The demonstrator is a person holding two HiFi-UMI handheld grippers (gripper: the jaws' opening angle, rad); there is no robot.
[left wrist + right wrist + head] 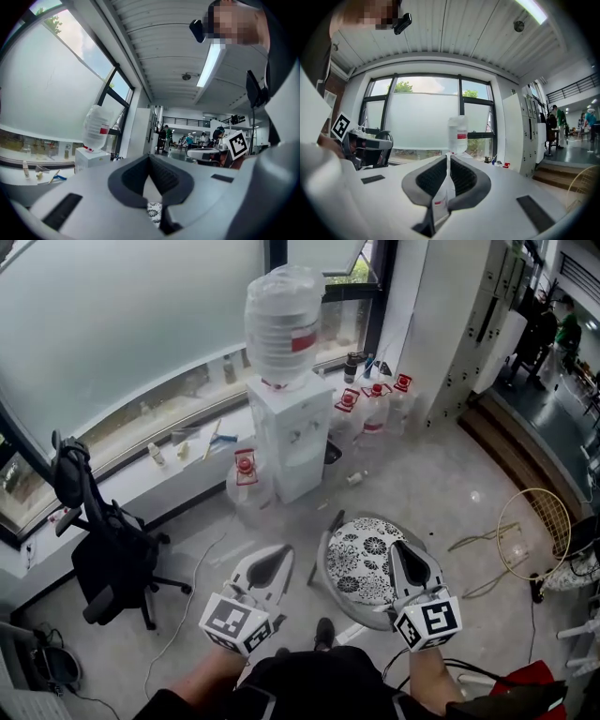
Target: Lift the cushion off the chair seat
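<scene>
The round cushion (361, 554), white with a black flower print, lies on a low grey chair seat (367, 617) on the floor in front of me. My left gripper (279, 551) hovers just left of the seat, its jaws shut with nothing between them. My right gripper (398, 546) hangs over the cushion's right part, also shut and empty. In the left gripper view the jaws (150, 157) meet at the tip, and a bit of the cushion (153, 212) shows below them. In the right gripper view the jaws (448, 157) are closed too.
A white water dispenser (291, 437) with a big bottle (281, 324) stands behind the seat, with several water jugs (375, 413) beside it. A black office chair (112, 559) is at the left. A racket (534, 531) and cables lie on the floor at the right.
</scene>
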